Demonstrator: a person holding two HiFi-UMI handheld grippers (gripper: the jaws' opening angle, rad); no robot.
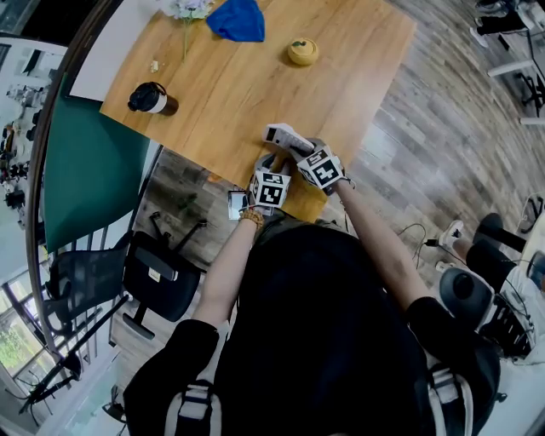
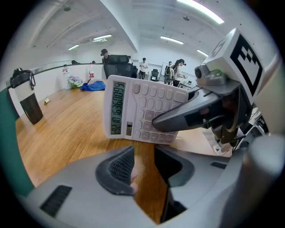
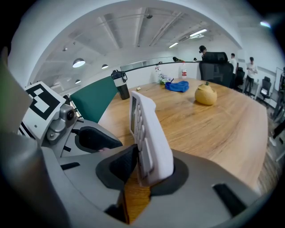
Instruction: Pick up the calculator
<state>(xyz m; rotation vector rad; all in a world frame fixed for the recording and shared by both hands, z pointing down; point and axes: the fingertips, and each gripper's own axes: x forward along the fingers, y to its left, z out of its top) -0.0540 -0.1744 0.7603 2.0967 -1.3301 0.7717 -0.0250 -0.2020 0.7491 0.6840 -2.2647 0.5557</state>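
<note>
The white calculator [image 1: 285,136] is lifted on edge above the near edge of the wooden table [image 1: 221,94]. My right gripper [image 1: 294,146] is shut on its lower end; in the right gripper view the calculator [image 3: 149,133] stands upright, pinched between the two pads of that gripper [image 3: 144,167]. My left gripper [image 1: 266,162] sits just left of it, open, with only bare table wood between its jaws [image 2: 144,160]. The left gripper view shows the calculator's display and keys [image 2: 133,111] facing it, with one finger of the right gripper [image 2: 196,111] lying across the keys.
A black tumbler [image 1: 152,99] stands at the table's left. A blue cloth [image 1: 237,20] and a yellow fruit [image 1: 302,52] lie at the far side. A green partition [image 1: 89,170] and a black office chair [image 1: 157,277] are left of the table.
</note>
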